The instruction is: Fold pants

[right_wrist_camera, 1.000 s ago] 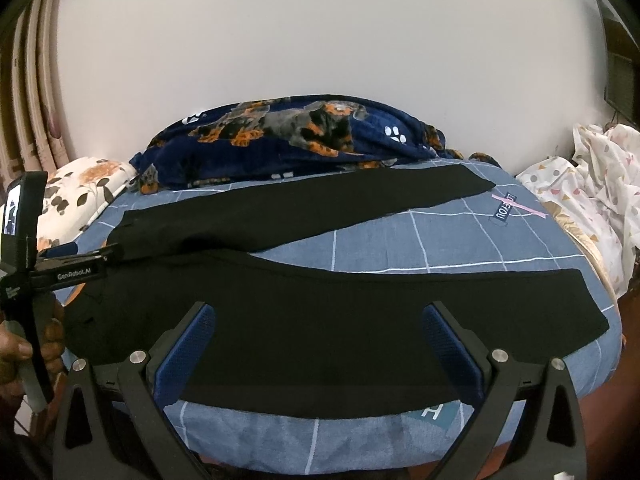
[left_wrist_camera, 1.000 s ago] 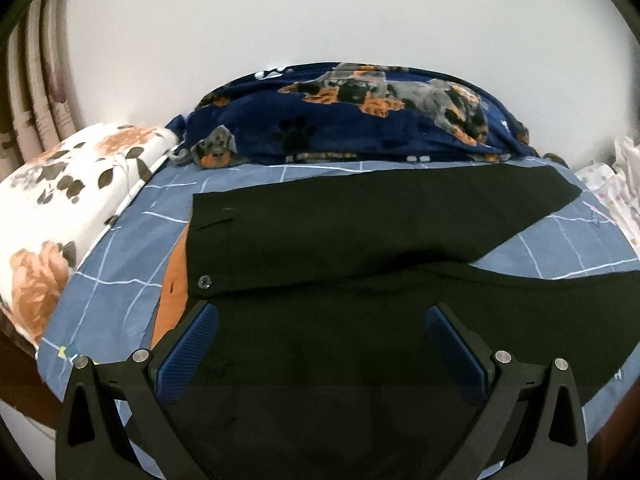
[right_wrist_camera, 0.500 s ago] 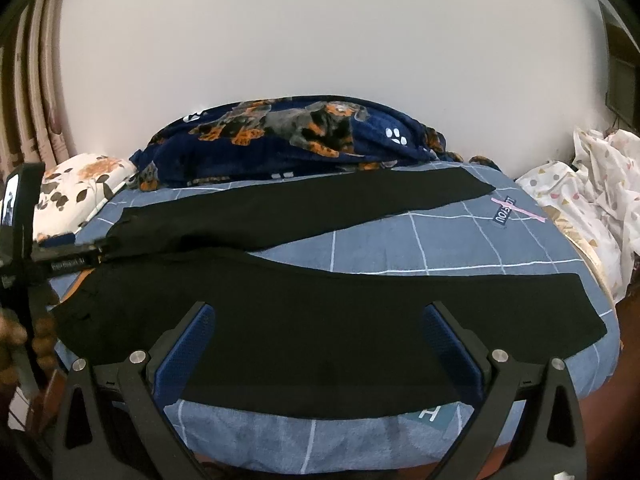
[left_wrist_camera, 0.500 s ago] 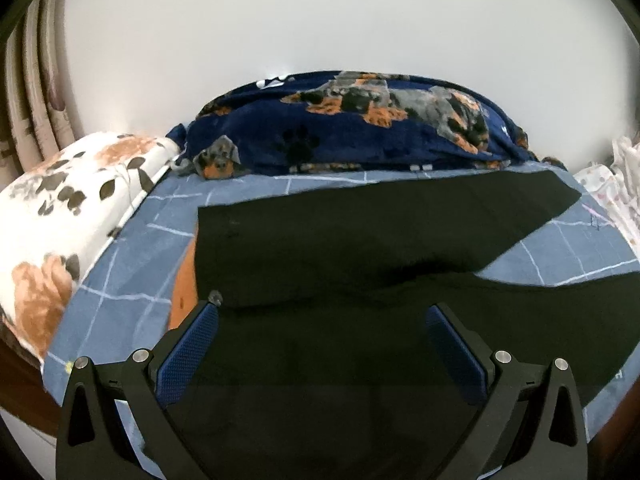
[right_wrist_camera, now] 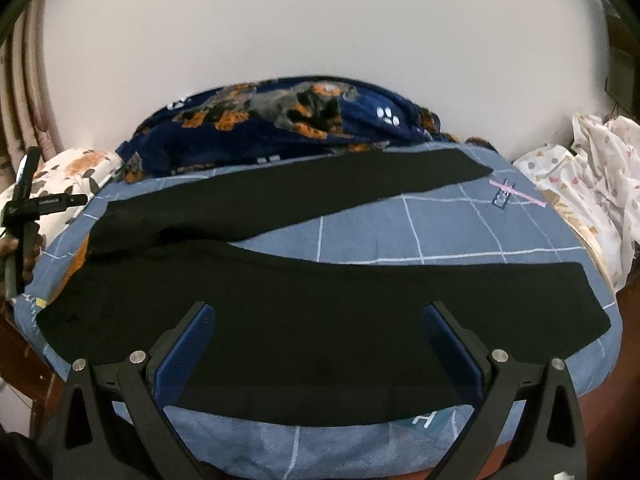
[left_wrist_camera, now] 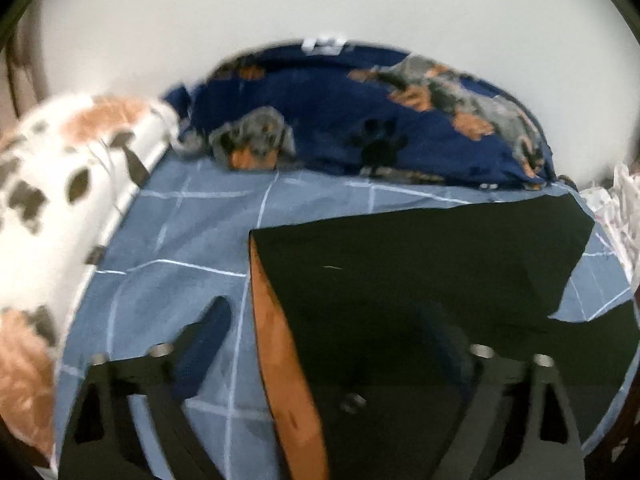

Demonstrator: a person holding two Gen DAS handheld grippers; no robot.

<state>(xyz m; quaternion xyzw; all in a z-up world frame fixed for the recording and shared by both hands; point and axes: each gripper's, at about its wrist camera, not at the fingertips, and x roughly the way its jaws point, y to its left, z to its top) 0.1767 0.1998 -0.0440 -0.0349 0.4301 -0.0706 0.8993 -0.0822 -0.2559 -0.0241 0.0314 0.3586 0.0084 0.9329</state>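
Observation:
Black pants lie spread on the bed, legs splayed to the right and waist at the left. In the blurred left wrist view, the waist end shows its orange lining. My left gripper straddles that waist edge with its jaws closing; the cloth lies between the fingers, and the pads stand apart from it. One blue pad is over the sheet, the other over black cloth. My right gripper hangs open above the near leg, with nothing gripped.
A blue checked sheet covers the bed. A navy dog-print blanket is heaped along the wall, a floral pillow lies at left and white patterned bedding at right. A hand on the left tool shows at the left edge.
My left gripper has swung quickly to the left, to the pants' waist edge, and its jaws have narrowed; the orange lining now sits between the fingers. The right gripper has hardly moved.

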